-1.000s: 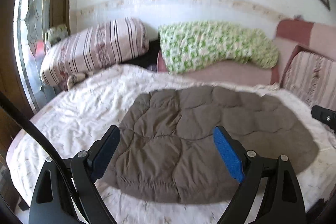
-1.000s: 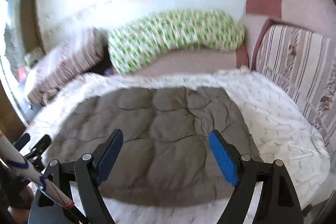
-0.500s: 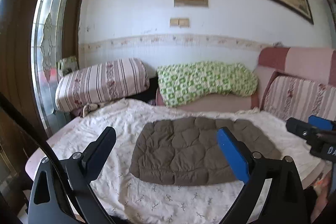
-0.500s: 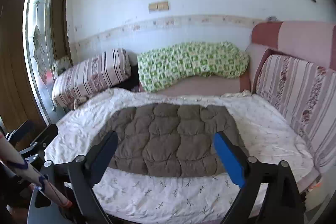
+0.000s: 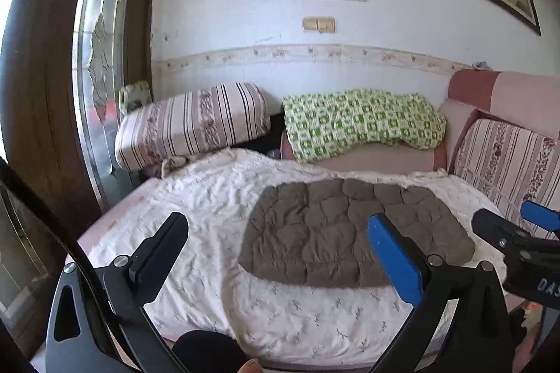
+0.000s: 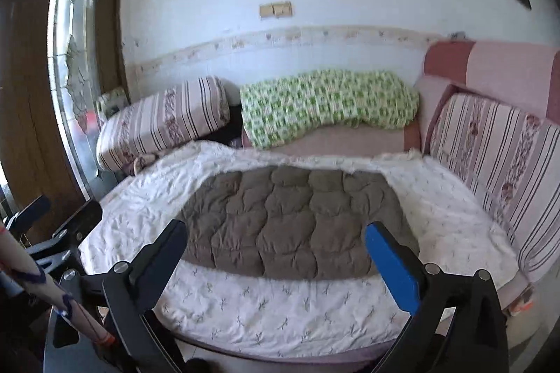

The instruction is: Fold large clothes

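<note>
Clearly the quilted garment (image 6: 290, 226) looks soft and puffy, best pinched at an edge; left gripper (image 5: 276, 243) and right gripper (image 6: 276, 247) have just opened wide, holding nothing.

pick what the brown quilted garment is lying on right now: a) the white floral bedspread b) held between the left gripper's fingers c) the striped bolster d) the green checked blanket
a: the brown quilted garment lies flat on the white floral bedspread, apart from both open grippers.
</note>
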Demonstrator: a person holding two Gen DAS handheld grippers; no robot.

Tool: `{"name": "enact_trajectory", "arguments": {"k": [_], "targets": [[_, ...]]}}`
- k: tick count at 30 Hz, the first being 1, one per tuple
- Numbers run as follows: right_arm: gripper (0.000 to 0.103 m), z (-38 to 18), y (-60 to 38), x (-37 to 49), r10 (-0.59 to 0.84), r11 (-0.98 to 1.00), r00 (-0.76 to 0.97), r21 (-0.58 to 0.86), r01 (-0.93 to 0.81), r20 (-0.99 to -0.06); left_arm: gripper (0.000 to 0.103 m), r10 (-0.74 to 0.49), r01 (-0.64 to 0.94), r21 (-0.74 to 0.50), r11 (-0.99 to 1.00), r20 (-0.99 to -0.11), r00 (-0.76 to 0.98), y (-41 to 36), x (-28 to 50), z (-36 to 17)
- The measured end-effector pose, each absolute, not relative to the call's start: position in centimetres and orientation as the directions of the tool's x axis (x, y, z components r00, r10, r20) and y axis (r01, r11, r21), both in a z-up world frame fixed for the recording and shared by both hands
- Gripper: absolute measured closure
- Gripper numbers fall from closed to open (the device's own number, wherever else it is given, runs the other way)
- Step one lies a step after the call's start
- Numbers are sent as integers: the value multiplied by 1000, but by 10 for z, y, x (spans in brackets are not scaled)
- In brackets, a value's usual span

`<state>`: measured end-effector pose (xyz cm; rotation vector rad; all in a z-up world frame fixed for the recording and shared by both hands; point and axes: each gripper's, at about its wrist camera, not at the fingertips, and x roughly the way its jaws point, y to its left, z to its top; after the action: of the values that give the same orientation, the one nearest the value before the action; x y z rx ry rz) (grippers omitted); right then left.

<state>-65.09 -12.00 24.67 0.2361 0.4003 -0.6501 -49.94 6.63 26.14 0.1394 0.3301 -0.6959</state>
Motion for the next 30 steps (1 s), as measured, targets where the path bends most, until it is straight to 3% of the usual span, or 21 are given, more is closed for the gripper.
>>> {"name": "enact_trajectory", "arguments": {"k": [3,7,12,16,30], "targets": [[0,235,-132,-643,-528,761,716,119,638,-457,1,-593,655,20,755,-406,696,54,-490,249],[0,223,-140,-624,-512,767,698,100,634,-501,1,-481,604,139,784,-477,735,34,-474,232],[0,222,-133,-618,-579,760,681,6,650,-448,1,-471,631,135,764,-552,688,16,-455,207],[0,214,-139,-612,-592,747,659,-10,665,-464,1,-467,660,143,737,-597,652,6,-450,190],[0,193,-148,-593,-560,756,640,-9,655,-526,1,-455,672,107,732,-657,601,4,-436,172]]}}
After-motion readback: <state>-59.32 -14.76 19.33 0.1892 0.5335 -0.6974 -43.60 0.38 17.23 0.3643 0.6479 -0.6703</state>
